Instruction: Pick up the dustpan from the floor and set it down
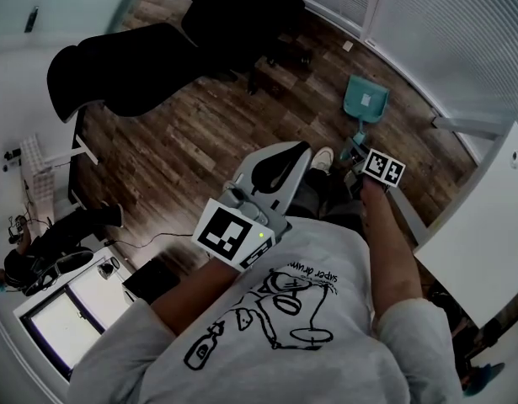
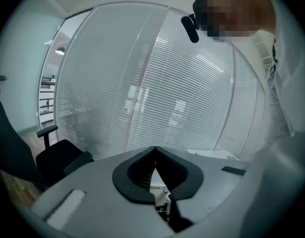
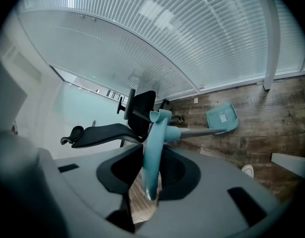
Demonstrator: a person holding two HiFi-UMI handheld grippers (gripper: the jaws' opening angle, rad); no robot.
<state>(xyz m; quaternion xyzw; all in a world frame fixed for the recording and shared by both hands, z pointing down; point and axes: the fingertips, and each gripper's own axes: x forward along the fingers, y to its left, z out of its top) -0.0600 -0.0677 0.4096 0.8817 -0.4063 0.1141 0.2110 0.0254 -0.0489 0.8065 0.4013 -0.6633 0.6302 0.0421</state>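
A teal dustpan [image 1: 365, 99] has its pan on the wooden floor near the blinds, and its long handle runs back toward me. In the right gripper view the pan [image 3: 222, 118] lies far ahead. The teal grip [image 3: 154, 143] of the handle stands upright between the jaws. My right gripper [image 3: 153, 155] is shut on that grip. In the head view it [image 1: 354, 151] shows just ahead of its marker cube. My left gripper [image 1: 302, 148] is held out in front of my chest with its jaw tips together and nothing in them. In its own view the left gripper [image 2: 154, 150] faces the blinds.
Black office chairs [image 1: 157, 66] stand on the floor to the left, and one chair [image 3: 137, 110] sits behind the handle. A white desk [image 1: 486, 242] is at the right. Slatted blinds [image 2: 157, 83] line the far wall. My shoe [image 1: 323, 158] is below the grippers.
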